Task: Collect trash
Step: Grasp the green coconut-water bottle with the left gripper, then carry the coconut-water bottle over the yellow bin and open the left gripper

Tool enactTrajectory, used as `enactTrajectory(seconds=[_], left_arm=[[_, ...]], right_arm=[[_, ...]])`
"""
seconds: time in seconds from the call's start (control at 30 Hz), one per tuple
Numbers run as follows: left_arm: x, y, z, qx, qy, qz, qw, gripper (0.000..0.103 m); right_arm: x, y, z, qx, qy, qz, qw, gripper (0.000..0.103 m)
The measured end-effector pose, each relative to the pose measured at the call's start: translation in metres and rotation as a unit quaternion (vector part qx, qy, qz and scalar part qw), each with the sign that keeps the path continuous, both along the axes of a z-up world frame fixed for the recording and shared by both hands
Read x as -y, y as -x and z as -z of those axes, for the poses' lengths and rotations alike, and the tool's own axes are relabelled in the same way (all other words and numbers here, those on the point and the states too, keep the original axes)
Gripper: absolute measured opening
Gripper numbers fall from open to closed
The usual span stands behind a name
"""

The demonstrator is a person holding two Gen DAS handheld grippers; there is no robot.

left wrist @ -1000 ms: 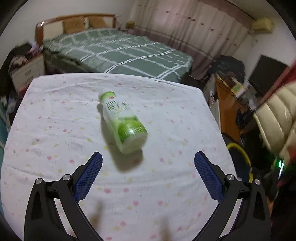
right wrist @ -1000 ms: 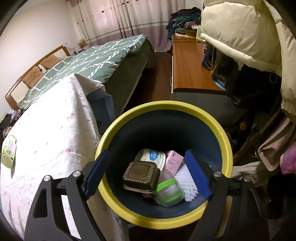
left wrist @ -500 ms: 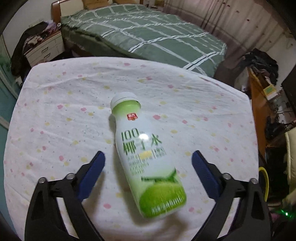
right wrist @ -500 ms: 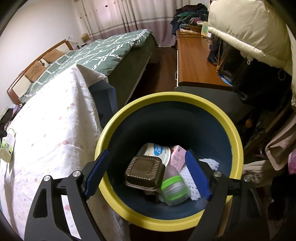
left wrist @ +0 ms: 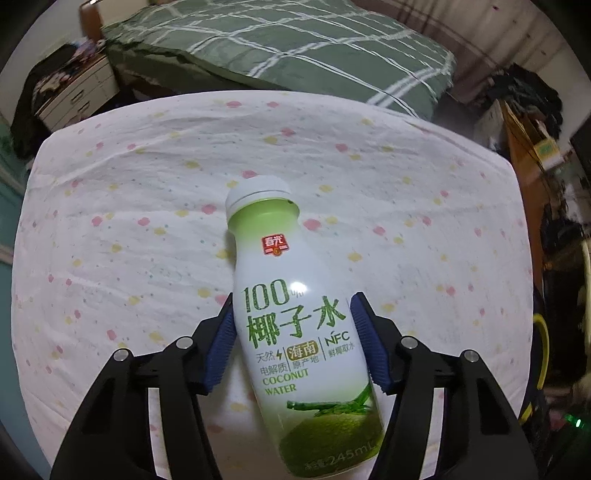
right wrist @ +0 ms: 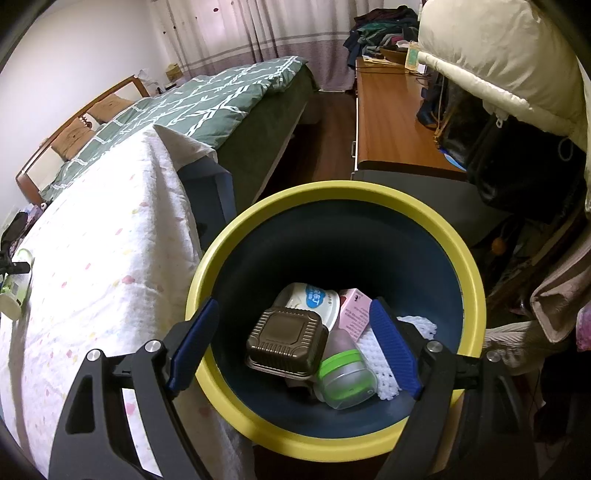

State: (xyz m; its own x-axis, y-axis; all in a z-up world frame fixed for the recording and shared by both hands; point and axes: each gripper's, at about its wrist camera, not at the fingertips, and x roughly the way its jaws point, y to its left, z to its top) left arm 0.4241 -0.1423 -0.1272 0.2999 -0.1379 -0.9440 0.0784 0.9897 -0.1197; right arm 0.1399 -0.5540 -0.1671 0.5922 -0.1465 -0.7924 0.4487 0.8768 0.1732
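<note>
A lived-in home bedroom: a bed (left wrist: 295, 48) with green checked quilt and wooden headboard (right wrist: 74, 122), drawn curtains (right wrist: 266, 29), a nightstand (left wrist: 77, 96), clothes (right wrist: 380, 29) heaped beyond a wooden desk (right wrist: 391, 118).

The bottle (left wrist: 303, 332) carries all the clear print: a red badge near the neck reading "春光", then "100" with a tiny unclear mark after it, "椰子水" in large green letters, "天然", "海南 原产地", "NFC 鲜榨取水", "电解质", "COCONUT WATER", and "245mL" at the base. The writing on the white tub (right wrist: 314, 299) and the pink carton (right wrist: 356, 314) in the bin is too small to read.
</note>
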Motion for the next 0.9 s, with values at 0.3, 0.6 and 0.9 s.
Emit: enactTrajectory(seconds=[0.3,0.6,0.9], left_arm=[[0.018,0.053,-0.024,0.028,0.016,0.09,0.9954,0.058],[0.058,0.122,-0.053,0.056,0.039,0.184,0.9805,0.057],[0.12,0.179,-0.082,0.072,0.07,0.272,0.957,0.057]], right_arm=[[-0.001,0.006,-0.004,0.002,0.002,-0.004,1.0,0.079],[-0.002,0.021,-0.009,0.003,0.005,-0.008,1.0,0.079],[0.005,0.047,-0.018,0.013,0.007,-0.004,1.0,0.079]])
